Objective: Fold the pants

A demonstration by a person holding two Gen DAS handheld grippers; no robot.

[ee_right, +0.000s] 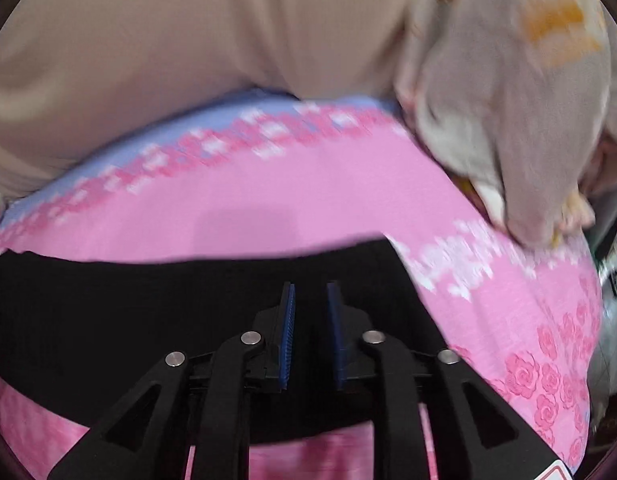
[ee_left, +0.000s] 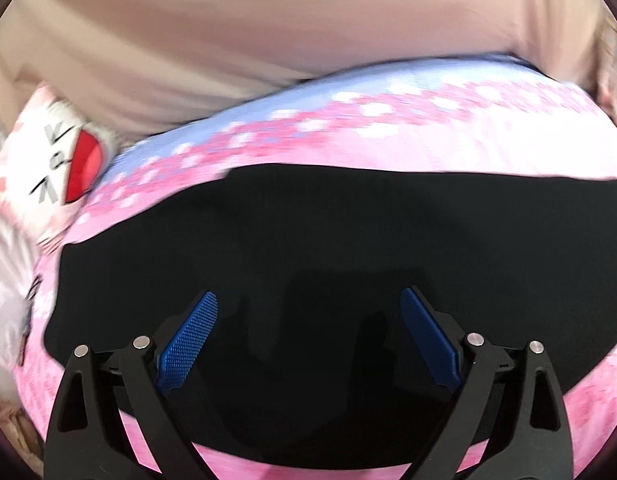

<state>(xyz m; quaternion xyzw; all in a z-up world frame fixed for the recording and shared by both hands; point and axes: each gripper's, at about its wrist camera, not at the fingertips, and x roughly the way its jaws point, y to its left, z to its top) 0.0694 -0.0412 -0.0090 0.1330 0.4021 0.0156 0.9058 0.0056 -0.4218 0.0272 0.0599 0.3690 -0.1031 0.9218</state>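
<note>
The black pants (ee_left: pixel 328 240) lie flat on a pink flowered bedsheet (ee_left: pixel 388 140), and in the left wrist view they fill the middle. My left gripper (ee_left: pixel 308 300) hovers over them with its blue pads (ee_left: pixel 188 340) spread wide and nothing between them. In the right wrist view the pants (ee_right: pixel 148 312) cover the lower left, and their far right corner (ee_right: pixel 384 244) lies on the sheet (ee_right: pixel 268 200). My right gripper (ee_right: pixel 310 292) is above the pants near that corner. Its pads (ee_right: pixel 287 336) stand a narrow gap apart, and I see no cloth raised between them.
A beige curtain or wall cloth (ee_left: pixel 268 40) hangs behind the bed. A white pillow with a red patch (ee_left: pixel 64 164) lies at the left. A grey crumpled blanket (ee_right: pixel 508 120) sits on the bed's far right. Both views are blurred.
</note>
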